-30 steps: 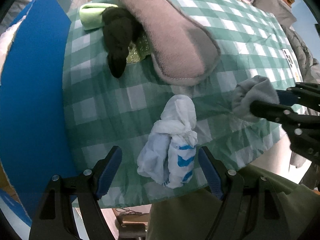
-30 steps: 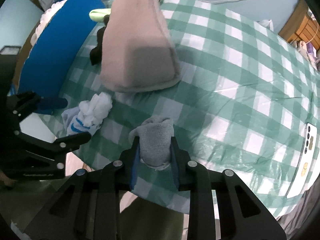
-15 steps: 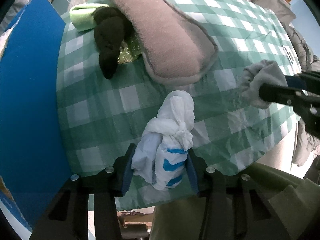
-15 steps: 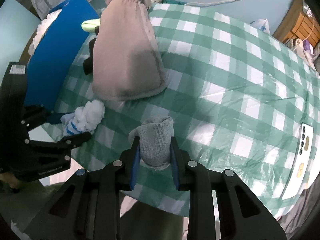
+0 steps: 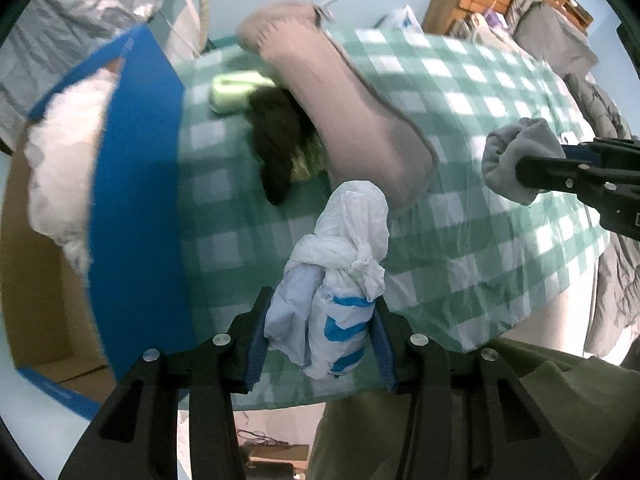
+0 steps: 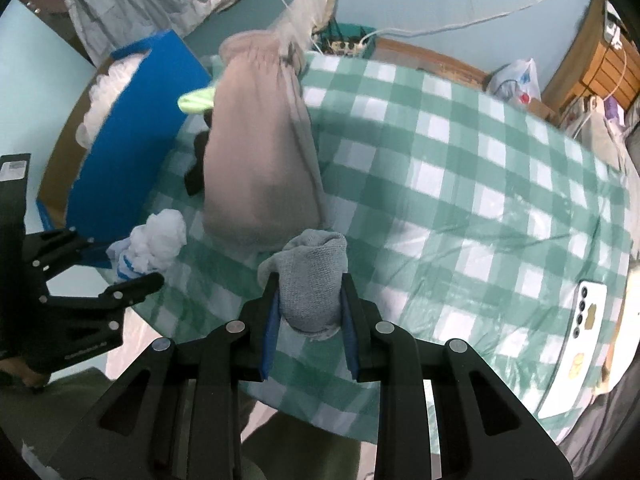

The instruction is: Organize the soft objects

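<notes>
Two soft things are in hand at once. The left gripper (image 5: 320, 344) has just been closing its jaws and now pinches the knotted white-and-blue bundle (image 5: 340, 280) at mid opening; the right gripper (image 6: 308, 320) has its jaws drawn narrow on the grey sock (image 6: 314, 276). Both loads look raised off the checked surface (image 6: 460, 200), so the step reads as pick-up done, carry ahead.

The likely goal is the blue box (image 5: 136, 200) at nine o'clock in the left view, with white stuffing (image 5: 60, 160) already inside. The next move calls for swinging each load over its near wall before letting go.

At twelve o'clock lie the big pink plush (image 5: 352, 112), a black soft piece (image 5: 276, 152) and a pale green roll (image 5: 236, 92), still to sort. A phone (image 6: 588, 312) rests at three o'clock in the right view, well apart.
</notes>
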`<action>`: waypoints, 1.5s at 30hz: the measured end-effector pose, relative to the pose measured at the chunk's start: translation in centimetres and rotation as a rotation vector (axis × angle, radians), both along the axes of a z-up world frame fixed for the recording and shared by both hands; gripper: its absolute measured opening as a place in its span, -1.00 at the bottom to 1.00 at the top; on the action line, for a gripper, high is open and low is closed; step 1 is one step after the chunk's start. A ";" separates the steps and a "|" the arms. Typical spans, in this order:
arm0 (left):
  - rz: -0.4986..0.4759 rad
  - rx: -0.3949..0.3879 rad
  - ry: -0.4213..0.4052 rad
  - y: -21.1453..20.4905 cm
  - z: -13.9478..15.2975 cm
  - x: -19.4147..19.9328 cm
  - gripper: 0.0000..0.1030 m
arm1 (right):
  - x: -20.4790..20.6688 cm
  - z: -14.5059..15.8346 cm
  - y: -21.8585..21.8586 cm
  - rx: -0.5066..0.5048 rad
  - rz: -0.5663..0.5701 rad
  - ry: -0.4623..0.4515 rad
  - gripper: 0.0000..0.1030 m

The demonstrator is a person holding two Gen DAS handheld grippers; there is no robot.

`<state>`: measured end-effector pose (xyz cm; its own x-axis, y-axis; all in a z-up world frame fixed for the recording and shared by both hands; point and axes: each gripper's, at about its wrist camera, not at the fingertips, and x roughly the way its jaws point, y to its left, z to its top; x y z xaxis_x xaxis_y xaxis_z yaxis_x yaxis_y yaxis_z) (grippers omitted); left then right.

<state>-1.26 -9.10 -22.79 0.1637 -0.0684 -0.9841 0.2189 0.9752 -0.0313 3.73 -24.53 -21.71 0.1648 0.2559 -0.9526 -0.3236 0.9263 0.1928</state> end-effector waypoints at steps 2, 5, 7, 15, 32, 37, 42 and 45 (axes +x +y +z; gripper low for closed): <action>0.011 0.003 -0.023 0.7 1.3 -0.3 -0.11 | 0.2 0.6 0.3 0.002 0.002 -0.010 -0.50; 0.025 0.004 -0.051 1.8 3.0 0.2 -0.11 | 0.6 1.9 0.5 0.018 0.000 -0.025 -0.50; 0.034 0.000 -0.064 2.8 4.2 0.8 -0.11 | 0.7 2.7 0.5 0.030 0.001 -0.037 -0.50; 0.050 -0.020 -0.125 3.4 7.4 2.0 -0.11 | 1.9 5.8 1.5 0.042 0.013 -0.072 -0.50; 0.153 -0.035 -0.172 7.0 10.4 2.9 -0.11 | 3.7 8.7 5.4 0.062 0.088 -0.105 -0.50; 0.197 -0.038 -0.173 8.7 10.6 3.0 -0.11 | 4.1 9.4 7.3 0.069 0.123 -0.115 -0.50; 0.233 -0.038 -0.178 10.2 10.7 2.8 -0.11 | 4.5 10.0 9.2 0.078 0.154 -0.122 -0.50; 0.261 -0.035 -0.180 11.4 10.6 2.6 -0.11 | 4.6 10.2 10.5 0.082 0.179 -0.123 -0.50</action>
